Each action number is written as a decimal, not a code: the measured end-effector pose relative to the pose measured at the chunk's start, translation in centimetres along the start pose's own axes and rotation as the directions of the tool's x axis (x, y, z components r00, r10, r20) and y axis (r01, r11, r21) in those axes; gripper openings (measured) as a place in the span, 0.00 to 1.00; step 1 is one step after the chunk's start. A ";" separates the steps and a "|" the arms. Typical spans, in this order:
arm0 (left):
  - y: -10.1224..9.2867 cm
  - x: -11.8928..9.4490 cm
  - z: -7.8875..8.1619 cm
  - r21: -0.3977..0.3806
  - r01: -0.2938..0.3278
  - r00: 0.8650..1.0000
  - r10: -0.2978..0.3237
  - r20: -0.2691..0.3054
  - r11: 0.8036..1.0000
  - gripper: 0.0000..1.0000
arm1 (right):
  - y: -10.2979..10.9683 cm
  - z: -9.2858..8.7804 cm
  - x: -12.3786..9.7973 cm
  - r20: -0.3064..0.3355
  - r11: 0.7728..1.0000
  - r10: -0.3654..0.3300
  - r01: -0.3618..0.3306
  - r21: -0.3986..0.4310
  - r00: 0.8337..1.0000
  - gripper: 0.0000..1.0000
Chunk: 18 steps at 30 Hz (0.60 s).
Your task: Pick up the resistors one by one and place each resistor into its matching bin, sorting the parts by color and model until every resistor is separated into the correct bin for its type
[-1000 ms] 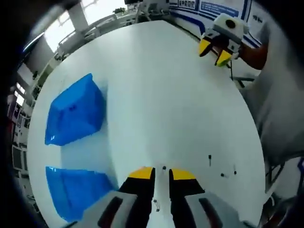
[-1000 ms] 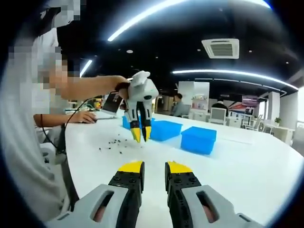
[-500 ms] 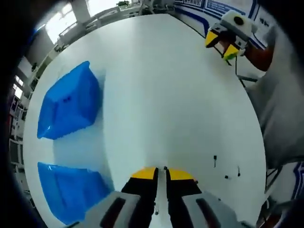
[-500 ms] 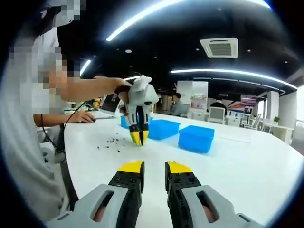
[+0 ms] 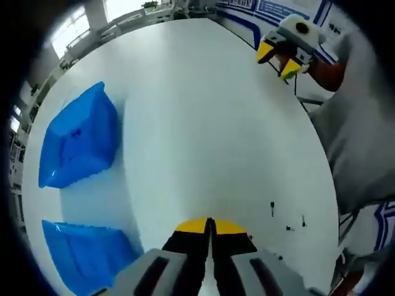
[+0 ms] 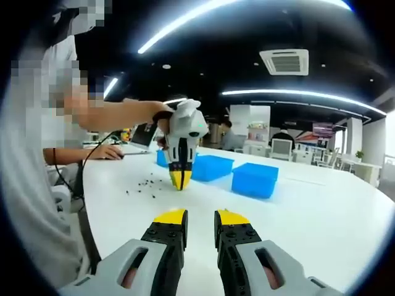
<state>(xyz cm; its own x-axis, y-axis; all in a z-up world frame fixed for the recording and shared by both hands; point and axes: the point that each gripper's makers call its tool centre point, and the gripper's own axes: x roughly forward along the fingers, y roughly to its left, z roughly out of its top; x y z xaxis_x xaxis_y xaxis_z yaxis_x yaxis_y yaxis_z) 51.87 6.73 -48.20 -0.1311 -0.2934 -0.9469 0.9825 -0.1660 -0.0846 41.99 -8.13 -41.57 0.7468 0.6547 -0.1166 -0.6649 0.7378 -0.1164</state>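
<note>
Fingers of the left gripper point(image 5: 208, 226) are pressed together, tips down at the white tabletop point(image 5: 203, 117); whether a resistor sits between them is too small to tell. Loose resistors point(image 5: 286, 219) lie scattered just beside it. Seen from the right gripper view, it hangs upright from a hand point(image 6: 133, 112). Right gripper point(image 6: 201, 217) hovers level, its fingers spread with nothing between. Two blue bins point(image 6: 231, 172) stand side by side beyond. Wall writing is unreadable.
</note>
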 end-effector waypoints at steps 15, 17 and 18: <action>1.9 -7.4 0.9 -0.350 0.016 0.742 0.224 0.632 0.937 0.04 | 1.1 0.4 0.6 -0.005 1.000 0.018 -0.018 -0.009 1.000 0.20; 3.5 -8.9 0.2 -0.461 0.027 0.653 0.333 0.680 0.887 0.04 | 1.3 0.5 0.7 -0.004 1.000 0.021 -0.021 -0.012 1.000 0.20; 4.4 -9.9 -0.3 -0.517 0.043 0.594 0.394 0.701 0.855 0.04 | 1.4 0.6 0.8 -0.005 1.000 0.021 -0.021 -0.013 1.000 0.20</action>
<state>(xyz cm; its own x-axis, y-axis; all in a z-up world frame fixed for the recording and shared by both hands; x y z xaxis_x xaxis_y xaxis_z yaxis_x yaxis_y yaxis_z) 57.49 9.17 -39.24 0.2166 -0.8998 -0.3787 0.9027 0.3323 -0.2732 41.65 -6.51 -41.26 0.7329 0.6690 -0.1235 -0.6803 0.7219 -0.1268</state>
